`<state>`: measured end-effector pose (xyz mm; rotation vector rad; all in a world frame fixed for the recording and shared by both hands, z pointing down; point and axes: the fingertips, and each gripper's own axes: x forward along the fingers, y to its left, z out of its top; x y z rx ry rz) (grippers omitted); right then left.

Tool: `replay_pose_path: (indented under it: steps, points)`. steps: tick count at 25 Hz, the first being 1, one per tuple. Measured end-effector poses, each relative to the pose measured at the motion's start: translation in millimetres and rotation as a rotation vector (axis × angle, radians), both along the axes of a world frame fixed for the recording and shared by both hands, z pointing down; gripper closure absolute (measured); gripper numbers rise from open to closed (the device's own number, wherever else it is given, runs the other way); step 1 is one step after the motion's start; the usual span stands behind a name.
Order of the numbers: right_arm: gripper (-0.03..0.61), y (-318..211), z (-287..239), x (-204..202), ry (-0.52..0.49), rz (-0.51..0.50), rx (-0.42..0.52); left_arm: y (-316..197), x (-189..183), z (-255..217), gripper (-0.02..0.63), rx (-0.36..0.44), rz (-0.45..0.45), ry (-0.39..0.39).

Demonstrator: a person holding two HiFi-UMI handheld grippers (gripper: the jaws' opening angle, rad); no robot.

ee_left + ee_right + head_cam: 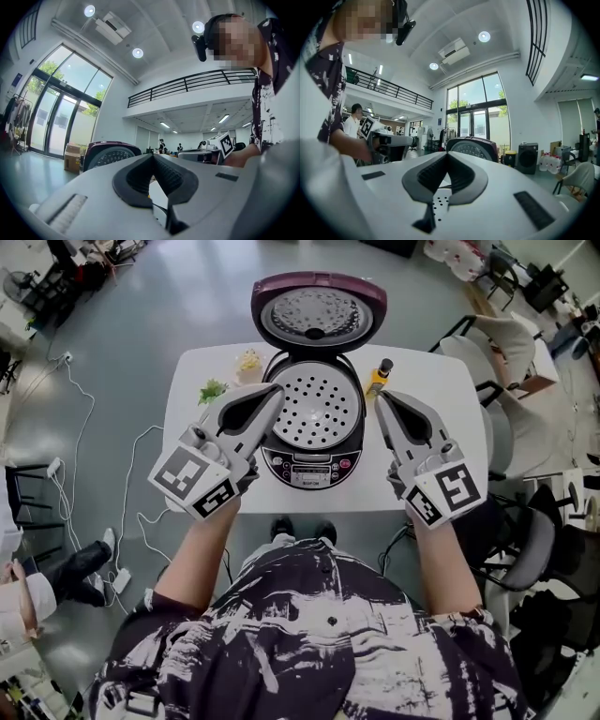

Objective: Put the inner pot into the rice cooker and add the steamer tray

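The maroon rice cooker [312,463] stands open at the middle of the white table [187,381], its lid [319,310] raised at the back. The perforated white steamer tray [316,409] sits in its mouth; the inner pot is hidden under it. My left gripper [278,390] hovers level at the cooker's left rim, its jaws together and empty. My right gripper [382,399] hovers level at the cooker's right side, shut and empty. The left gripper view shows closed jaw tips [152,157] with the lid [110,154] beyond. In the right gripper view the tips [446,154] meet above the tray's holes [439,202].
A yellow bottle [378,379] stands just right of the cooker, close to my right gripper. Green leaves [213,390] and a small dish of pale food [247,362] lie at the back left of the table. Chairs [511,343] crowd the right side; cables [141,512] trail on the floor at the left.
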<state>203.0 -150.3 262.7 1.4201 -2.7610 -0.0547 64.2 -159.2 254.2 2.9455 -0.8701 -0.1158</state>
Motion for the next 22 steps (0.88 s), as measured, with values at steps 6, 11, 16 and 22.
replay_pose_path:
  steps: [6, 11, 16, 22]
  points:
    - [0.581, -1.2, 0.0, -0.8, -0.002, 0.011, -0.002, 1.6, 0.5, 0.1, 0.609, -0.001, 0.006, 0.003]
    - [0.581, -0.9, 2.0, 0.9, 0.000, 0.018, -0.003, 3.6, 0.8, 3.0, 0.609, -0.004, 0.009, 0.002]
    - [0.581, -1.0, 2.6, 1.7, -0.002, 0.022, -0.006, 4.4, 0.8, 4.0, 0.609, -0.006, 0.011, 0.002]
    - [0.581, -2.3, 5.2, 0.6, -0.004, 0.020, -0.012, 4.5, 0.8, 6.5, 0.609, -0.007, 0.011, 0.003]
